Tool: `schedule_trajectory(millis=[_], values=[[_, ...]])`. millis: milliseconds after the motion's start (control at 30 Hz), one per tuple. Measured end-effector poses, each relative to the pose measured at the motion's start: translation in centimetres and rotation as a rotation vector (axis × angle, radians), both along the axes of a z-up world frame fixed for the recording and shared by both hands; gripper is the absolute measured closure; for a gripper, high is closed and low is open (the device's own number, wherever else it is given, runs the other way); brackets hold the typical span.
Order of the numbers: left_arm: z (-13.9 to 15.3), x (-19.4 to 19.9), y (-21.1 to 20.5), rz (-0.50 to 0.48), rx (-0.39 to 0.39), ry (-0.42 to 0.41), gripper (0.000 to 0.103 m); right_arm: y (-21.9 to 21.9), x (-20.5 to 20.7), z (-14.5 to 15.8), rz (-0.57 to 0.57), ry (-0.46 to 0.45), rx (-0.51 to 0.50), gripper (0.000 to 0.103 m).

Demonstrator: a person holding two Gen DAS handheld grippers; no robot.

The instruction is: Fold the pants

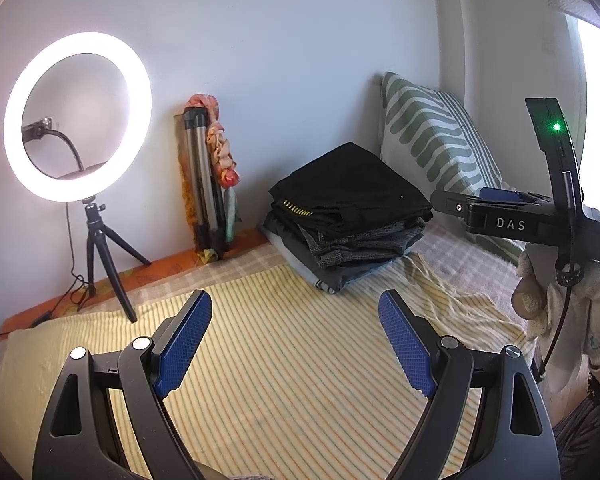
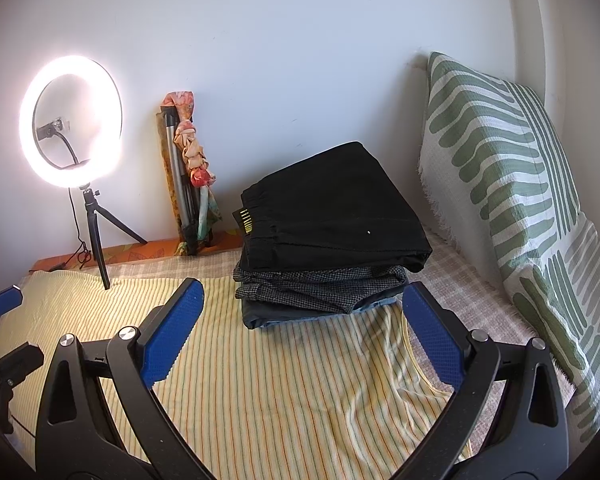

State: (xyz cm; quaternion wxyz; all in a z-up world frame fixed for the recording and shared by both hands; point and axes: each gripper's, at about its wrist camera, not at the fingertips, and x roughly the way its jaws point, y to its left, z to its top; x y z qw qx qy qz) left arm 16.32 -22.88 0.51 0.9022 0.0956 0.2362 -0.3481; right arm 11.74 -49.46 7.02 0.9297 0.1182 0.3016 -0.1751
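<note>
left gripper (image 1: 296,344) wide apart, blue pads (image 1: 184,344) bare, nothing between them, hovering above the yellow striped sheet (image 1: 280,380). right gripper (image 2: 304,332) likewise spread wide, pads (image 2: 172,332) holding nothing, hanging over the same sheet just in front of the stack. seen from the left wrist, off at the right edge, black body marked "das", green light lit, gripped in a gloved hand (image 1: 568,312).

folded pants in a stack (image 2: 328,240) at the far side of the bed, near the wall: black pair (image 2: 340,204) on top with a small yellow-marked label at its waistband, grey houndstooth pair (image 2: 320,288) beneath, a bluish-grey one at the bottom, touching the sheet. neat enough, edges roughly aligned.

right of the stack, leaning on the wall, green-and-white patterned pillow (image 2: 500,168). left of the stack, folded tripod (image 2: 180,184) with floral cloth wrapped around it, upright against the wall. further left, lit ring light (image 2: 70,120) on a small tripod standing on the bed's edge.
</note>
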Motion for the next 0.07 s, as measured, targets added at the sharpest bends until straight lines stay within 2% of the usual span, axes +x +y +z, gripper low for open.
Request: schedule_trajectory(millis=[67], values=[[-0.09,-0.02,-0.13,-0.008,0.003,0.011,0.017,0.09,0.05,-0.09,0.002,0.002,-0.002,0.002]])
